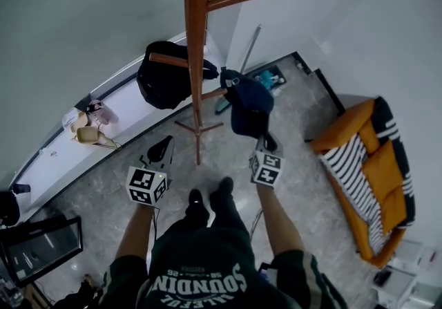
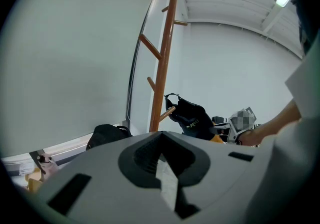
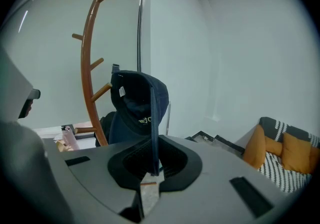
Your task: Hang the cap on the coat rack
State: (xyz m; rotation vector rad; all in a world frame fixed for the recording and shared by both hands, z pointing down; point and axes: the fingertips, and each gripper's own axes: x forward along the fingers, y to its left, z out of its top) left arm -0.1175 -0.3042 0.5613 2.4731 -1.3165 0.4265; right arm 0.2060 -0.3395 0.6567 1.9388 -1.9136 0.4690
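A navy cap [image 1: 248, 104] hangs brim-down beside the wooden coat rack [image 1: 197, 38]. My right gripper [image 1: 266, 140] is shut on the brim; in the right gripper view the brim [image 3: 154, 133] runs edge-on between the jaws. The cap's back strap [image 3: 116, 75] sits at the tip of a low peg [image 3: 102, 91]; whether it is over the peg I cannot tell. The left gripper view shows the cap [image 2: 192, 118] at that peg [image 2: 167, 114]. My left gripper [image 1: 162, 150] hangs lower left of the pole, shut and holding nothing [image 2: 161, 155].
A black bag [image 1: 162, 83] hangs on a left peg of the rack. An orange sofa [image 1: 373, 169] with striped cushions stands at the right. Small items lie on a white ledge [image 1: 86, 128] at the left wall. A dark screen [image 1: 41, 249] is at the lower left.
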